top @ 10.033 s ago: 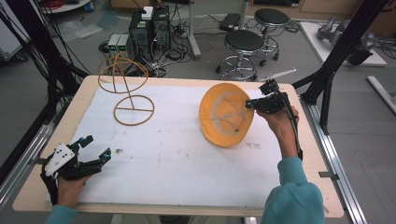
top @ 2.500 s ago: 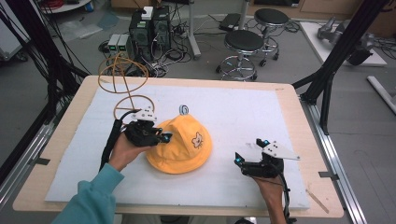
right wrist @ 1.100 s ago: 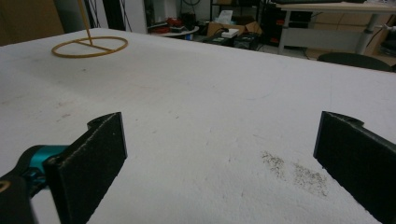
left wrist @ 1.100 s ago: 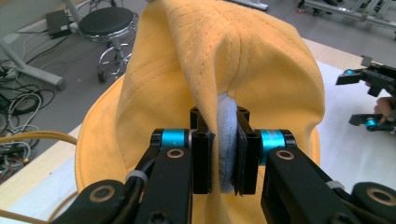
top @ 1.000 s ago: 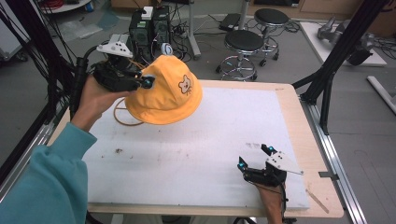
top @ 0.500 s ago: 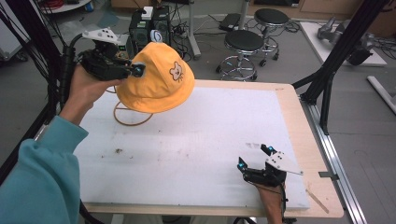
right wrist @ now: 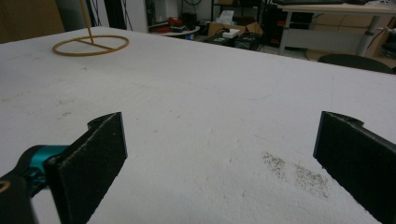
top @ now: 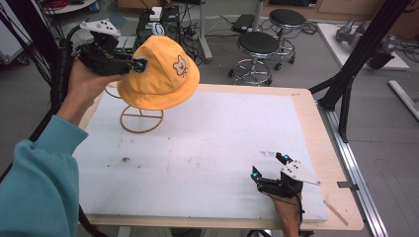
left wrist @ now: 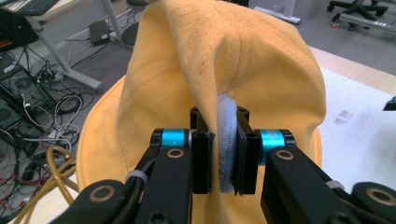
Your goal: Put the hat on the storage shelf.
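Note:
A yellow bucket hat (top: 160, 74) with a small bear patch hangs in the air over the wire hat stand (top: 142, 118) at the table's far left. My left gripper (top: 134, 65) is shut on a fold of the hat's brim (left wrist: 224, 140), with the white lining pinched between its pads. The hat (left wrist: 224, 70) hides the stand's top; the ring base and a little of the stem show below it. My right gripper (top: 269, 165) rests low near the table's front right edge, jaws wide open over bare white mat (right wrist: 219, 121). The stand's ring base (right wrist: 90, 45) lies far off in the right gripper view.
The white mat (top: 207, 148) covers the wooden table (top: 316, 128). A dark smudge (right wrist: 294, 172) marks the mat between the right jaws. Stools (top: 257, 49), computer cases and cables stand on the floor behind the table. A black frame post (top: 356, 64) rises at the right.
The left hand has carried the hat up and to the right, from left of the table to above the wire stand. The right gripper has stayed where it was.

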